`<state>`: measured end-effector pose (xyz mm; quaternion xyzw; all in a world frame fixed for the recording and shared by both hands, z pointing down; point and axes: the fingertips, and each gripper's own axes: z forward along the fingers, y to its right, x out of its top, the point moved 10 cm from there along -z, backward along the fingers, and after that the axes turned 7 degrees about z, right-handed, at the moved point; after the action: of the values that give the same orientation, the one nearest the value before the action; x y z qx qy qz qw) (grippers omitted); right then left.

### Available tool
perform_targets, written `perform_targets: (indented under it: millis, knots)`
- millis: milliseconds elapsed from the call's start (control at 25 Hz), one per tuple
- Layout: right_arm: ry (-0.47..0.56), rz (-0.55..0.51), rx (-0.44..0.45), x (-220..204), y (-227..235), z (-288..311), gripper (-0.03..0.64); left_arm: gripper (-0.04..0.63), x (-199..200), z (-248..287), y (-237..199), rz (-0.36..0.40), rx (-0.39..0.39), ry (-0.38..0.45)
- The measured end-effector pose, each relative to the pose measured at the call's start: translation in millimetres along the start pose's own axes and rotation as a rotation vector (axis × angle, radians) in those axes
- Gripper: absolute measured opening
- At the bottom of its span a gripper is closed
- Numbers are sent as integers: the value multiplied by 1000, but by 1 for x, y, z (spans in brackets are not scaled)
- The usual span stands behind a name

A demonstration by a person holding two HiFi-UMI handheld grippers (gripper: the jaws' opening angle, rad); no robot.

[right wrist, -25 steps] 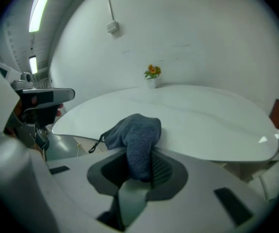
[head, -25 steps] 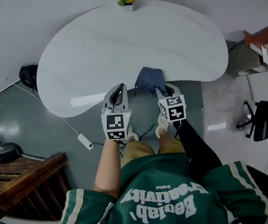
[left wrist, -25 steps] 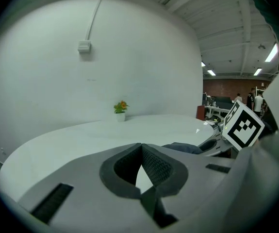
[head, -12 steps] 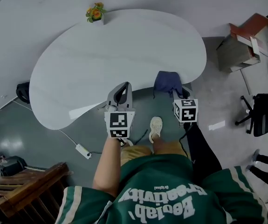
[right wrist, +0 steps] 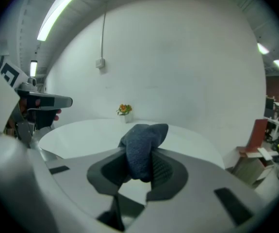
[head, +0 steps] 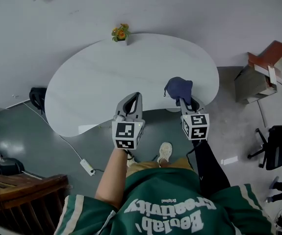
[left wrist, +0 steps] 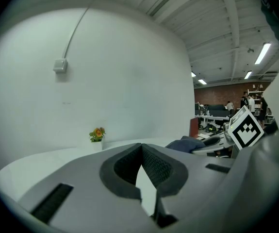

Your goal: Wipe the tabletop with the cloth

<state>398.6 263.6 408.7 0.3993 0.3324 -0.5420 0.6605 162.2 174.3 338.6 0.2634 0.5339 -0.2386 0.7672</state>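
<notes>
The dark blue cloth (head: 178, 88) is being held bunched at right of centre in the head view, over the near right edge of the white tabletop (head: 106, 77). Whether it is touching the surface cannot be told from above. In the right gripper view the cloth (right wrist: 143, 147) is being pinched at mid-frame, with a soft fold standing up past the jaw tips and a lump hanging down between the pads.

The right gripper (head: 186, 103) is being kept closed on that fold, its jaws parted only by the thickness of the fabric. The cloth is judged to be light, limp and easily compressed. It is likely to be dragged into a rope rather than spread flat, so hold is best taken on a thick gathered part, as is being done here, and not on a thin edge that could slip out.

The left gripper (head: 133, 97) is being held just left of centre over the table's near edge. Its jaws are being kept closed tip to tip, with nothing between them.

A small potted flower (head: 120, 33) is being left at the table's far edge, at upper centre, well apart from the cloth.
</notes>
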Motion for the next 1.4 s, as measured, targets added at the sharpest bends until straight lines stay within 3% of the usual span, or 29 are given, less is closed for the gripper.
perform_targets:
  millis: [280,520,1400]
  knots:
    - [198,-69,78,87,-26,-19,92,0,57,-25,-21,40,82,121]
    - [312,-114,134,128,-46,-47,92,0,89,-48,-26,79,119,198]
    - [386,-196,138,147,-76,-69,86,0,113,-64,-36,93,121,269]
